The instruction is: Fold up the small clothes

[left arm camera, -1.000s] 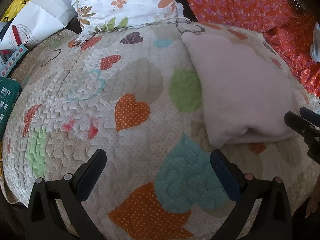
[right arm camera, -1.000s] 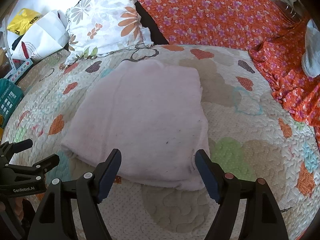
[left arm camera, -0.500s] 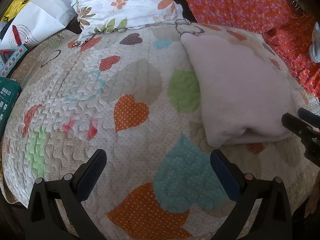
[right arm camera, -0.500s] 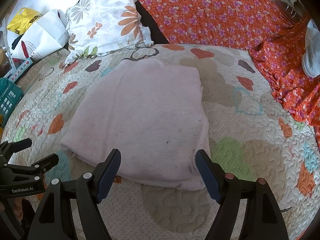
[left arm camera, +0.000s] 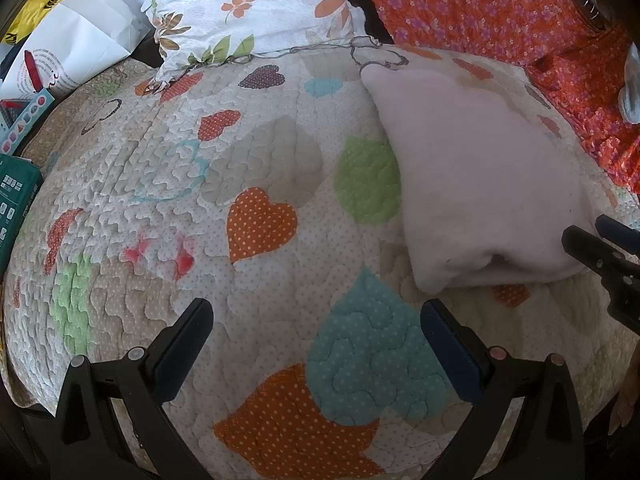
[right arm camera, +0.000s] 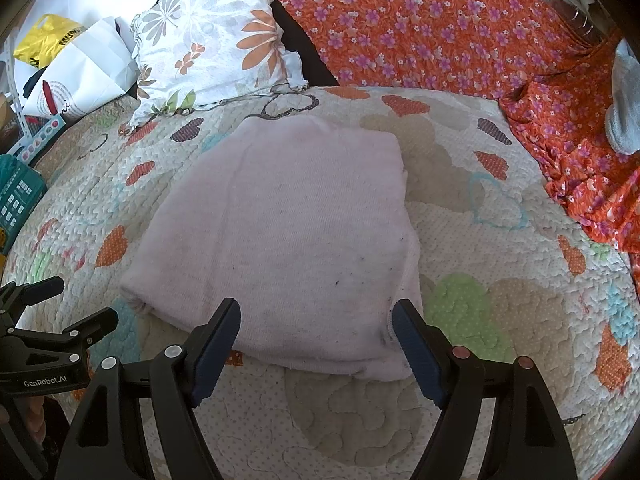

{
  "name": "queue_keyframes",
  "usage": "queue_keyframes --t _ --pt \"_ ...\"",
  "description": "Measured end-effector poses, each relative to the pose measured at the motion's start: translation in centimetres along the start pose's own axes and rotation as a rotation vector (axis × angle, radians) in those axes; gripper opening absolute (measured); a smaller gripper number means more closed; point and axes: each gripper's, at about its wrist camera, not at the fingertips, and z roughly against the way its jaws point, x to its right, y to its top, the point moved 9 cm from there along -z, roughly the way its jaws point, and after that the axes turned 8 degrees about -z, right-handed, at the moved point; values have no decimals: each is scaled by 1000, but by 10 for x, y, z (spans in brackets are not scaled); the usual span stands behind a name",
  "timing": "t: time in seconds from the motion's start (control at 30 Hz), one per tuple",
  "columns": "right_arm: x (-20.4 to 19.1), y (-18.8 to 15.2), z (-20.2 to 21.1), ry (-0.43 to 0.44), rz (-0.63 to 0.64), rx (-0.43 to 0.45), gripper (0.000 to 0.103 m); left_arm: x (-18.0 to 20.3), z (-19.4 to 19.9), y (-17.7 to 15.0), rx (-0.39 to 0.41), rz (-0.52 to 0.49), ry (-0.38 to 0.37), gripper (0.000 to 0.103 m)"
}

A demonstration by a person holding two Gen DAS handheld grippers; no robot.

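Folded pink garment [right arm camera: 280, 232] lay flat on heart quilt [right arm camera: 500, 320]. White paper bag [right arm camera: 88, 76] behind, contents unclear. Left gripper [left arm camera: 316, 332] and right gripper [right arm camera: 316, 332] both spread, empty.

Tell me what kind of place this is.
Probably a bedroom: a quilted heart-patterned bedspread covers a bed, with a floral pillow at its head and a folded pale pink garment lying on it.

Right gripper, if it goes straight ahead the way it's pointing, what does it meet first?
Probably the near edge of the folded pale pink garment, lying between the open right gripper fingers' line on the heart-patterned quilt; depth is uncertain.
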Motion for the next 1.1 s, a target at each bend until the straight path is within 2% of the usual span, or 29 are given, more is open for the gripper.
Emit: queue_keyframes --t 1.1 --pt "-3 -8 -9 9 40 -34 86 -7 -9 -8 -22 -13 1 103"
